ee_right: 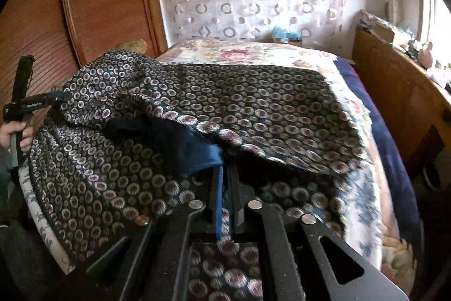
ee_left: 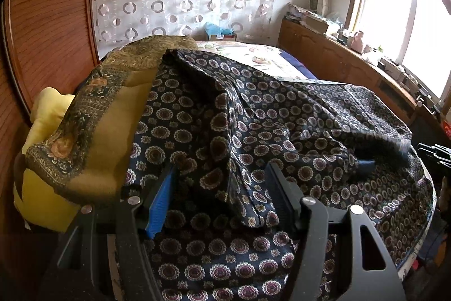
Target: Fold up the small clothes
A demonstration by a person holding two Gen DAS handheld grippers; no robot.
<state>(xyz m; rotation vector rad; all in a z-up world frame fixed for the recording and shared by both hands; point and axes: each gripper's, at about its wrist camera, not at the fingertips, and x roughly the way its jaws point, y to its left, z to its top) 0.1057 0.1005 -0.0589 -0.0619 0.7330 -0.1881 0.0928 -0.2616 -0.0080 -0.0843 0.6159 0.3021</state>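
A dark navy garment point(ee_left: 253, 117) printed with round medallions lies rumpled on the bed; it also shows in the right wrist view point(ee_right: 253, 109). My left gripper point(ee_left: 222, 182) is open, its jaws on either side of a raised fold of the garment. My right gripper point(ee_right: 225, 182) is shut on the garment's edge, where the plain blue lining point(ee_right: 183, 143) shows, and holds it a little above the bed. The left gripper also shows at the left of the right wrist view point(ee_right: 36, 103), held by a hand.
A yellow and paisley quilt point(ee_left: 84, 131) is piled at the bed's left by the wooden wardrobe point(ee_left: 50, 19). The floral bedspread point(ee_right: 239, 52) stretches behind. A wooden cabinet point(ee_right: 394, 81) with clutter stands on the right under the window point(ee_left: 394, 4).
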